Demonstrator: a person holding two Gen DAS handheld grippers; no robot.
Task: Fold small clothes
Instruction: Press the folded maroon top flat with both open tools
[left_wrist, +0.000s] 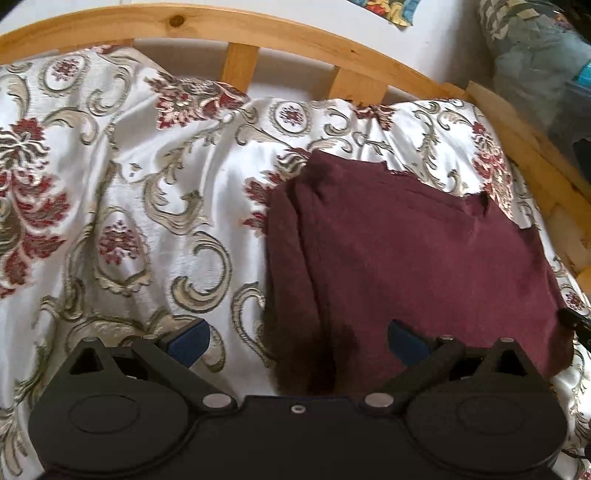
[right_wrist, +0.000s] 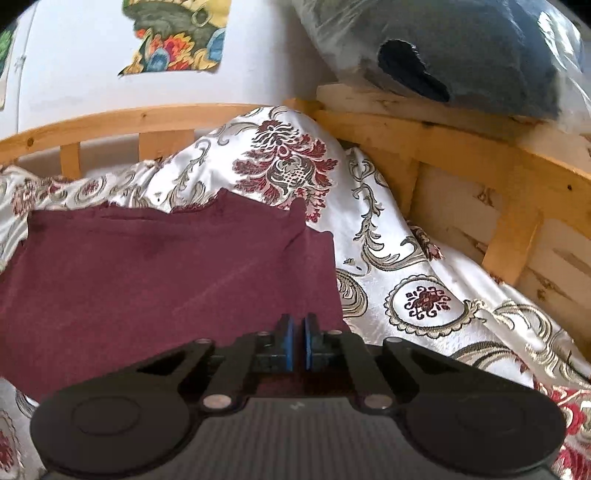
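A maroon garment (left_wrist: 406, 240) lies flat on a white bedspread with a red and gold floral pattern (left_wrist: 129, 184). My left gripper (left_wrist: 297, 332) stands open and low over the garment's near left edge. One blue pad (left_wrist: 190, 338) is over the bedspread and the other is over the cloth. In the right wrist view the same garment (right_wrist: 166, 266) fills the left half. My right gripper (right_wrist: 297, 334) sits at its near right corner, its blue pads drawn almost together with maroon cloth pinched in the narrow slit between them.
A wooden slatted bed rail (left_wrist: 240, 66) runs along the far side, and another rail (right_wrist: 480, 166) stands on the right. A plastic-wrapped dark bundle (right_wrist: 461, 55) rests on that right rail. A colourful picture (right_wrist: 177, 37) hangs on the white wall behind.
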